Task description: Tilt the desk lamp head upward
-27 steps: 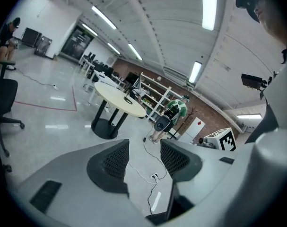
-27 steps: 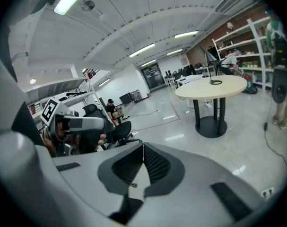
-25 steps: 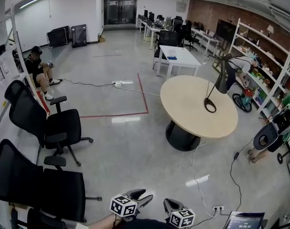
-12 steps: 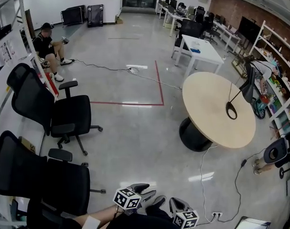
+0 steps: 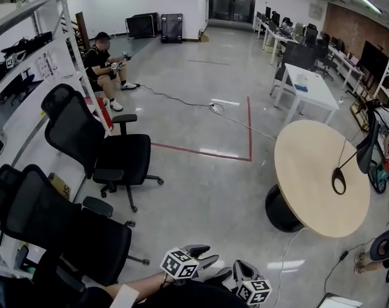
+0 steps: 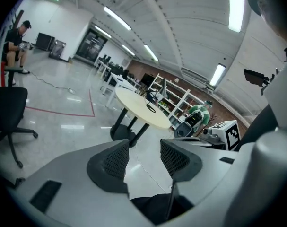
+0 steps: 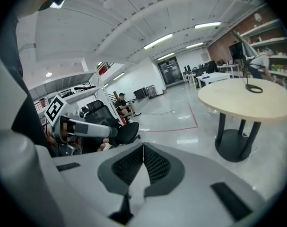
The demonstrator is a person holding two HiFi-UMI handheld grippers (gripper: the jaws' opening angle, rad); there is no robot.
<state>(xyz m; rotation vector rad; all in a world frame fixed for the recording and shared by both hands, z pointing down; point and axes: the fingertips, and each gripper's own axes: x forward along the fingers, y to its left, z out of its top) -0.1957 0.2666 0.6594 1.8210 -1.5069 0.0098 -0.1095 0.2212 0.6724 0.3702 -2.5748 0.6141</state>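
Left tongs [image 6: 144, 156]: open, empty, held low.
Right tongs [image 7: 143, 160]: closed, empty.
Desk lamp [image 5: 366, 147]: at far edge of desk [image 5: 303, 172], well apart; likely out of reach, hence untouched.

With the camera wearer's front as twelve o'clock, the round table [image 5: 309, 172] stands at two o'clock. The desk lamp [image 5: 368, 149] is on it, at its right edge. Behind it, at one o'clock, is a rectangular table [image 5: 309, 85]. Two office chairs [image 5: 120, 159] [image 5: 66, 226] stand at nine and ten o'clock, before a shelf rack [image 5: 27, 82]. A seated person [image 5: 104, 59] is at eleven o'clock, far behind them.
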